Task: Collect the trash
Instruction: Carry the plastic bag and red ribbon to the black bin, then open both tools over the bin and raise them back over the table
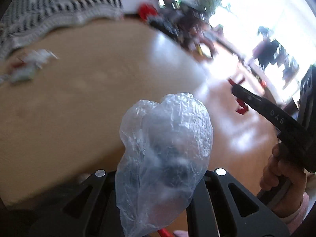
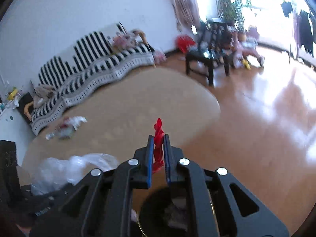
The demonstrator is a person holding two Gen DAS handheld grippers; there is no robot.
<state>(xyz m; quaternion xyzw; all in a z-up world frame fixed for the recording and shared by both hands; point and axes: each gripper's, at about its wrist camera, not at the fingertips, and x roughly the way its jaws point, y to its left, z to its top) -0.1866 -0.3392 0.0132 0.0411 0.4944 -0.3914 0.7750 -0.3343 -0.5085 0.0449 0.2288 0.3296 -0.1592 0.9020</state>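
Gripping a crumpled clear plastic bag (image 1: 165,154), the left gripper (image 1: 158,179) has its jaws pressed together on the film, which billows up and hides the fingertips in the left wrist view. Something dark shows through the plastic, too blurred to name. The right gripper (image 2: 158,158) pinches a twisted red wrapper (image 2: 158,144) between its blue pads (image 2: 150,162), the strip standing upright and poking out above the jaws. Both grippers hang over a round tan rug (image 2: 122,106) that lies on a glossy wooden floor (image 2: 256,138).

In the left wrist view the right gripper reaches in from the right edge as a dark bar with the red scrap at its tip, and the person's hand (image 1: 284,183) with a pink sleeve (image 1: 298,215) holds its handle. In the right wrist view the clear bag shows at the lower left, and an open round dark container (image 2: 165,213) sits just below the jaws with pale scraps inside.

More litter (image 2: 67,127), white and red bits, lies on the far side of the rug near a sofa with a black-and-white striped cover (image 2: 88,67). A small black bench (image 2: 207,59) stands beyond the rug by the bright window.
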